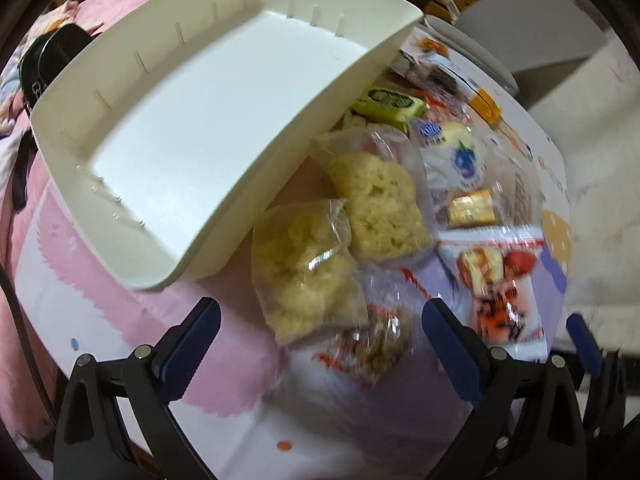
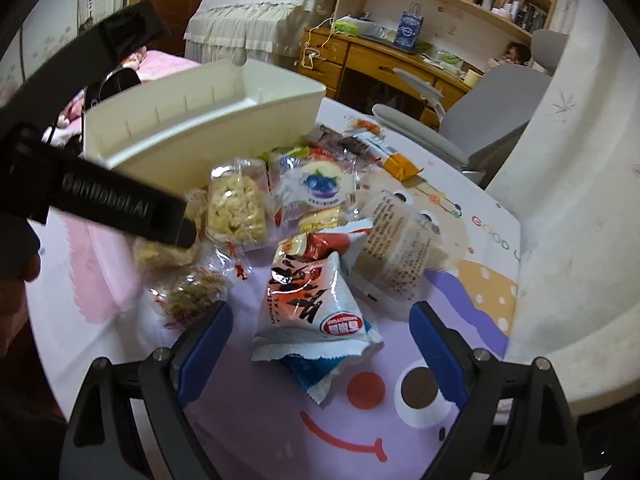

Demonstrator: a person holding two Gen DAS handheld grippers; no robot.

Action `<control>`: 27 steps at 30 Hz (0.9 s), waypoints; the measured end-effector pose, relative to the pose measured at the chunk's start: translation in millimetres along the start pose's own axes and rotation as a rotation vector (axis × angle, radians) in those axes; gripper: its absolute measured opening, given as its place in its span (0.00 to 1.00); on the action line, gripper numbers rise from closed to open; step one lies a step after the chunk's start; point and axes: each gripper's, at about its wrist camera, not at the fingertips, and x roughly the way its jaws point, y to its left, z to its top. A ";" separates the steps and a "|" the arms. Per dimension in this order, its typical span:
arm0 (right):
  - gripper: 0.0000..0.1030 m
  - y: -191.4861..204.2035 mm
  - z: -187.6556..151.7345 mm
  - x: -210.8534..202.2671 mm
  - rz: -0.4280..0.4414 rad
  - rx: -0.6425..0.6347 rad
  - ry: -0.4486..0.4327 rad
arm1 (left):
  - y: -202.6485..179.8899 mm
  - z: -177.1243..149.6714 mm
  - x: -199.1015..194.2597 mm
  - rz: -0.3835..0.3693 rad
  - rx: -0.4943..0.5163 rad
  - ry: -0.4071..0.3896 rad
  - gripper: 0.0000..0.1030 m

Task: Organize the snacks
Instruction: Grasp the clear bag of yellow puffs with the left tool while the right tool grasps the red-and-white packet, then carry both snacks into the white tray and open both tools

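Note:
A cream plastic bin (image 1: 208, 120) stands empty on the cartoon-print tablecloth, also in the right wrist view (image 2: 200, 120). Beside it lies a pile of wrapped snacks: two clear packs of pale rice crackers (image 1: 380, 204), a blueberry-print pack (image 1: 460, 156), a green pack (image 1: 388, 102), and a red-and-white bag (image 2: 312, 296). My left gripper (image 1: 320, 332) is open just above a brown snack pack (image 1: 376, 344). My right gripper (image 2: 320, 340) is open with the red-and-white bag between its fingers. The left gripper's black body (image 2: 100, 200) shows at the left of the right wrist view.
A grey office chair (image 2: 480, 108) and a wooden desk (image 2: 380, 60) with shelves stand behind the table. A pink bed (image 1: 120, 8) lies at the left. A pale curved wall or post (image 2: 580, 200) rises at the table's right edge.

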 end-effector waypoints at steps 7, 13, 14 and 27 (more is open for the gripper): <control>0.83 1.5 -2.0 28.2 0.017 0.002 0.025 | 2.2 9.7 28.3 0.003 -0.059 0.006 0.89; 0.67 11.1 0.6 40.0 0.043 -0.020 0.037 | 9.9 13.2 45.8 0.001 -0.099 0.043 0.74; 0.64 11.8 1.1 41.0 0.048 -0.017 0.041 | 10.4 13.7 47.1 -0.004 -0.100 0.046 0.73; 0.60 -5.3 2.0 47.2 0.102 0.149 0.084 | 12.9 16.8 50.6 -0.029 -0.087 0.073 0.48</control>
